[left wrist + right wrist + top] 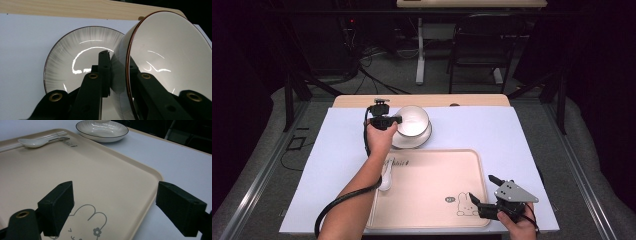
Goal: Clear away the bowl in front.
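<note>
Over the plate (75, 62): bowl (165, 47), tilted, its rim pinched.
Left gripper (119, 72): closed on the bowl's wall.
Right gripper (115, 207): jaws wide apart, holding nothing, above the tray (82, 175) corner.

The bowl (170, 50) runs off the left gripper view's right edge.

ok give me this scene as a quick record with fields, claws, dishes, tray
left claw: shut on the bowl's rim, one jaw inside, one outside
bowl: white, dark rim, tilted, over the plate
plate: white with dark rim, on the white table cover beyond the tray
right claw: open, nothing between the jaws, over the tray's near right corner
tray: beige, rabbit drawing near that corner
spoon: white, lying at the tray's left edge
</note>
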{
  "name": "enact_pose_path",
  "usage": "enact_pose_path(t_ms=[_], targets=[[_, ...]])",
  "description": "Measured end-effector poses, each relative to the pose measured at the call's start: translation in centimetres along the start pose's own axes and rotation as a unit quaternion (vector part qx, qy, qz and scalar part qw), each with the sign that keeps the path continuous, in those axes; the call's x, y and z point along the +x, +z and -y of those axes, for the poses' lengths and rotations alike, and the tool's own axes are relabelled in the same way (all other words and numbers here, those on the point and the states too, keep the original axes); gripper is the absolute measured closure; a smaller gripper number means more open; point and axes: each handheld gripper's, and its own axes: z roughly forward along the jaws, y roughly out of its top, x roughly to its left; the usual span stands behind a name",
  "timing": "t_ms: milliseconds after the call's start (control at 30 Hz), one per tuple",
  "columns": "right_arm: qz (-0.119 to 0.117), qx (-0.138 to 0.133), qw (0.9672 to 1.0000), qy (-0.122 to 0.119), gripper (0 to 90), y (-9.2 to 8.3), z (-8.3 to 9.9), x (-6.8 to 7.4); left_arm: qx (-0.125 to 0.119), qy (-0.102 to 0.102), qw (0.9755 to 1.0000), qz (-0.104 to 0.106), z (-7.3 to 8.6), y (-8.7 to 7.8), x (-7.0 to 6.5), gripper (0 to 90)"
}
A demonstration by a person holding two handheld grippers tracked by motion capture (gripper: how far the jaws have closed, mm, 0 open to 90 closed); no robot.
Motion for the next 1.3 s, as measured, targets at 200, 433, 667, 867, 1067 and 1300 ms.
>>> enact_pose_path(t_ms=[200,433,667,867,1067,1300], targets=[[0.000,0.001,1.0000,-0.002,14.6,0.0,0.0,0.0,-0.004,0.011,0.9998,0.013,0.2,-0.6,-0.6,81.0],[-0.001,0.002,1.0000,-0.002,14.6,0.0,0.0,0.0,0.000,0.028,0.9991,0.031,1.0,-1.1,-1.4,81.0],[-0.001,0.002,1.0000,-0.001,14.6,0.0,0.0,0.1,0.009,0.038,0.9983,0.043,2.2,-1.0,-2.0,80.9],[-0.001,0.001,1.0000,-0.004,14.6,0.0,0.0,0.1,0.017,0.045,0.9974,0.054,3.3,-0.7,-2.7,80.8],[-0.001,0.001,1.0000,-0.002,14.6,0.0,0.0,0.1,0.024,0.056,0.9961,0.064,4.4,-0.4,-3.5,80.8],[-0.001,0.001,1.0000,-0.002,14.6,0.0,0.0,0.1,0.030,0.068,0.9944,0.076,5.0,-0.4,-4.5,80.8]])
